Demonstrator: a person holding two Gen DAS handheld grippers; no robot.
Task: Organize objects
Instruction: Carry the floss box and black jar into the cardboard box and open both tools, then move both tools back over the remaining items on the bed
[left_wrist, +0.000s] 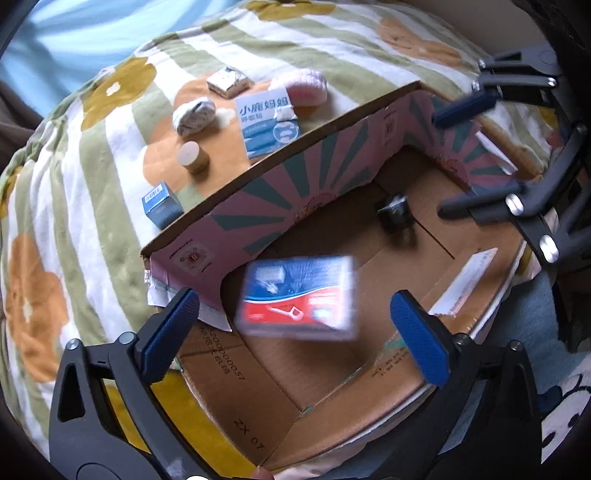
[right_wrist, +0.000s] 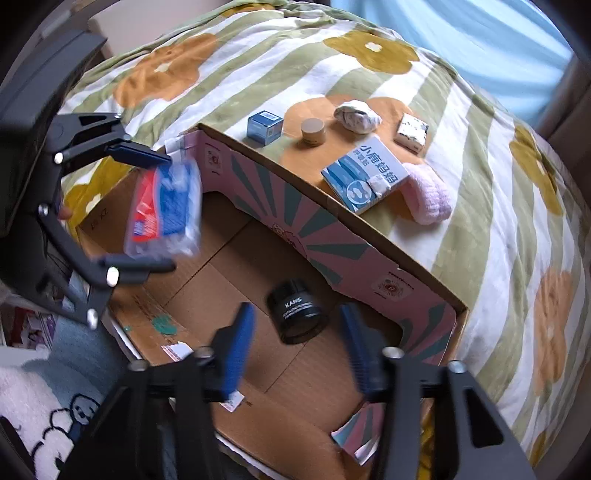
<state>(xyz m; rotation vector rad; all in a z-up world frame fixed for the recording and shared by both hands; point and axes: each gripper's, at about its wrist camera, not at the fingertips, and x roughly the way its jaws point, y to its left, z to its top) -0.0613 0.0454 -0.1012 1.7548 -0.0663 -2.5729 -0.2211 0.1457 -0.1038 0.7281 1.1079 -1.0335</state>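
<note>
An open cardboard box (left_wrist: 332, 280) (right_wrist: 258, 280) lies on a flowered blanket. My left gripper (left_wrist: 295, 328) (right_wrist: 147, 210) is open over the box; a blurred red-and-blue floss pick pack (left_wrist: 299, 297) (right_wrist: 166, 210) is between its fingers, touching neither pad, apparently in mid-air. My right gripper (right_wrist: 295, 347) (left_wrist: 454, 158) is open and empty above a black jar (right_wrist: 297, 312) (left_wrist: 393, 214) that stands on the box floor.
On the blanket beyond the box: a small blue box (left_wrist: 162, 203) (right_wrist: 265, 125), a tan round tin (left_wrist: 194, 157) (right_wrist: 313, 131), a white wrapped bundle (left_wrist: 194, 114) (right_wrist: 357, 115), a silver packet (left_wrist: 227, 82) (right_wrist: 412, 132), a blue-white carton (left_wrist: 269, 123) (right_wrist: 365, 179), a pink sock (left_wrist: 303, 86) (right_wrist: 430, 199).
</note>
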